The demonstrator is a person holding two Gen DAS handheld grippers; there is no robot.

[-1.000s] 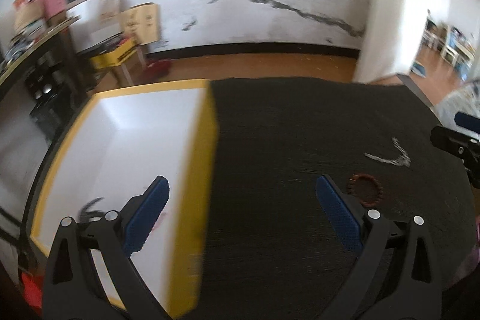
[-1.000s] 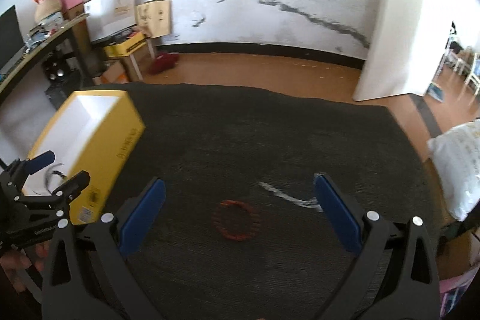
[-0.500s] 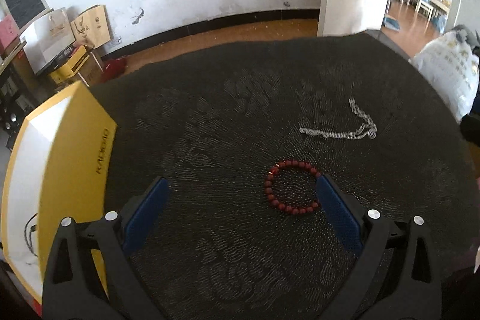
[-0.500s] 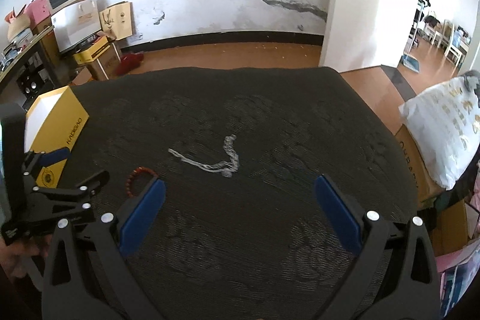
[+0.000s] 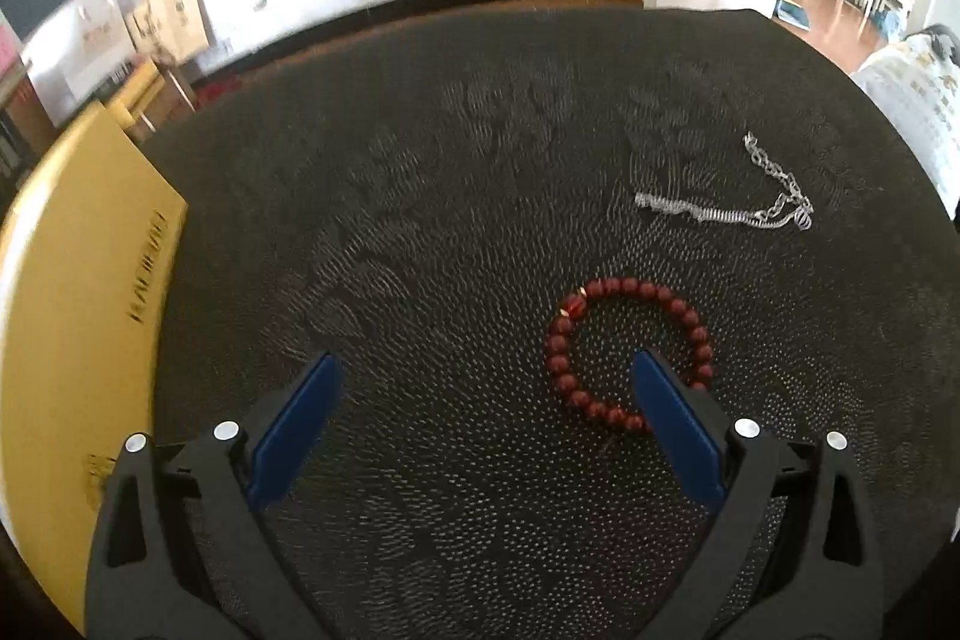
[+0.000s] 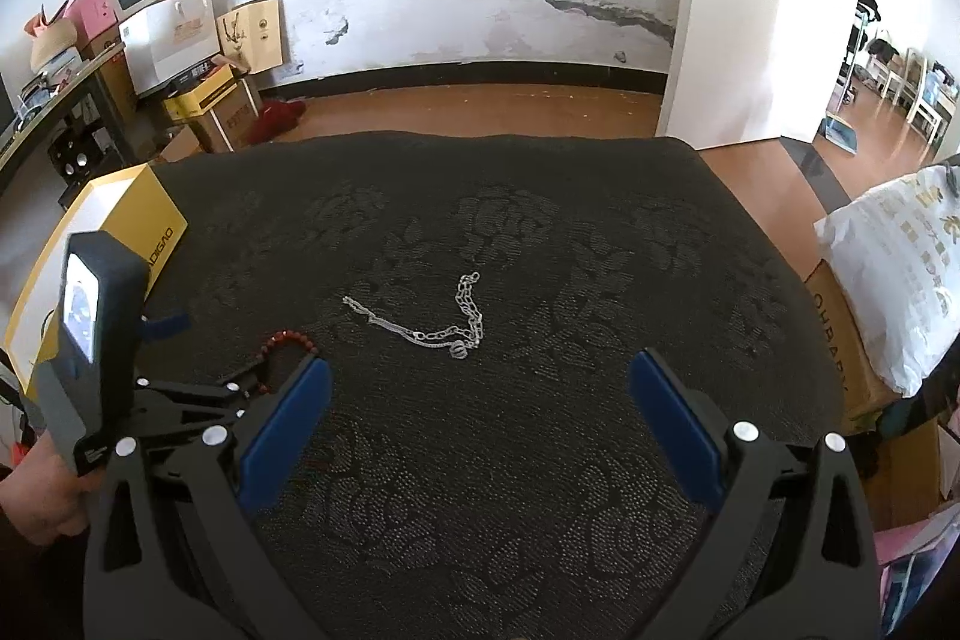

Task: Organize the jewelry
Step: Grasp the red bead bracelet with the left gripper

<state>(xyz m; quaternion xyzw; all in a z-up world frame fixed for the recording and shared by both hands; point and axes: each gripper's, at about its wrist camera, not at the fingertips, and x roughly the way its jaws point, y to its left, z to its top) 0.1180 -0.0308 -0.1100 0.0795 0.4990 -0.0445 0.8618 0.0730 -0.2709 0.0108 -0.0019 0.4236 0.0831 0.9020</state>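
Red bead bracelet (image 5: 629, 353) now nearer, around the wide-spread left fingers' (image 5: 672, 415) right tip.

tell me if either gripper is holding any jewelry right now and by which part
Nothing is held. The left gripper and right gripper are both open; the red bead bracelet and silver chain lie loose on the dark cloth.

Dark floral-patterned tabletop (image 6: 540, 460), red bead bracelet (image 5: 624, 352), silver chain (image 6: 432, 322), yellow box (image 5: 78, 292) at left edge
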